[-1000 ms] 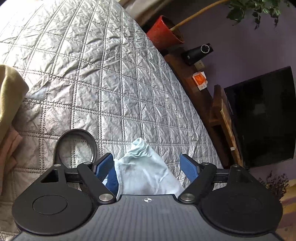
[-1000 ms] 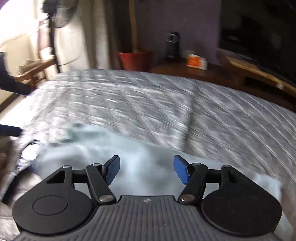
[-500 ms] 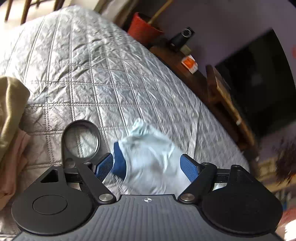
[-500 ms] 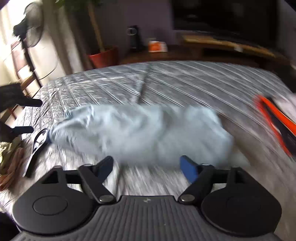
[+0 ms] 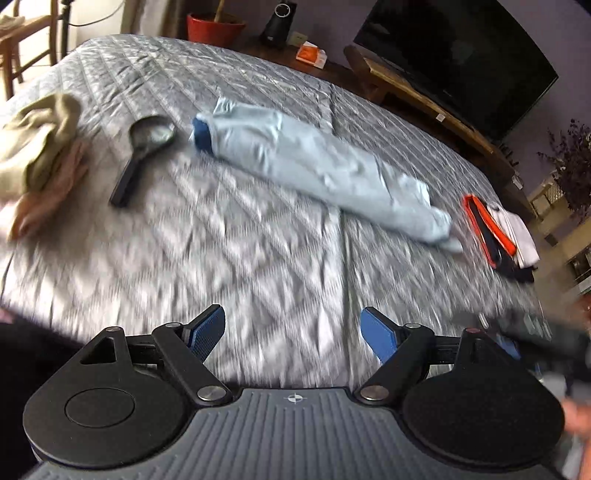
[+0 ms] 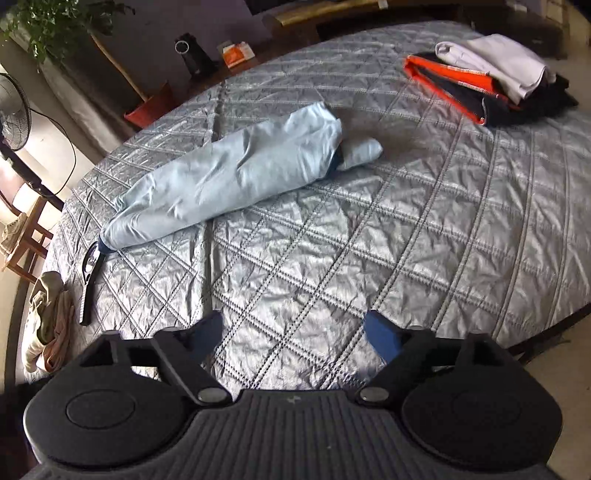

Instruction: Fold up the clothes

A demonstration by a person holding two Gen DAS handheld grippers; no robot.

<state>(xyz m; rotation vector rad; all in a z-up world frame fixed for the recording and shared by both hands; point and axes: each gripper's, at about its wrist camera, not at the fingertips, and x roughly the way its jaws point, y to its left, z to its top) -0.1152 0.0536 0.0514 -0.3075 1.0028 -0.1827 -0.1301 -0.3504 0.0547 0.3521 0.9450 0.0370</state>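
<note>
Above quilted bed (image 6: 369, 229) | left gripper (image 5: 291, 328), right gripper (image 6: 293, 332) raised, spread, empty | blue garment (image 6: 229, 173) lying flat

A pale blue garment (image 6: 236, 173) lies on a silver-grey diamond-quilted bedspread (image 6: 406, 229), near an orange-and-navy folded stack (image 6: 480, 85).

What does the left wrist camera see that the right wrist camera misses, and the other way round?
Only the left wrist view shows the dark television screen on its wooden stand and dried twigs at the far right.

Only the right wrist view shows a standing fan and leafy green plant.

Both show the grey quilted bed, the long pale blue garment lying on it, the black magnifying glass, the rumpled olive and pink clothes, and the folded orange, dark and white pile. Each view's own gripper is open and empty.
</note>
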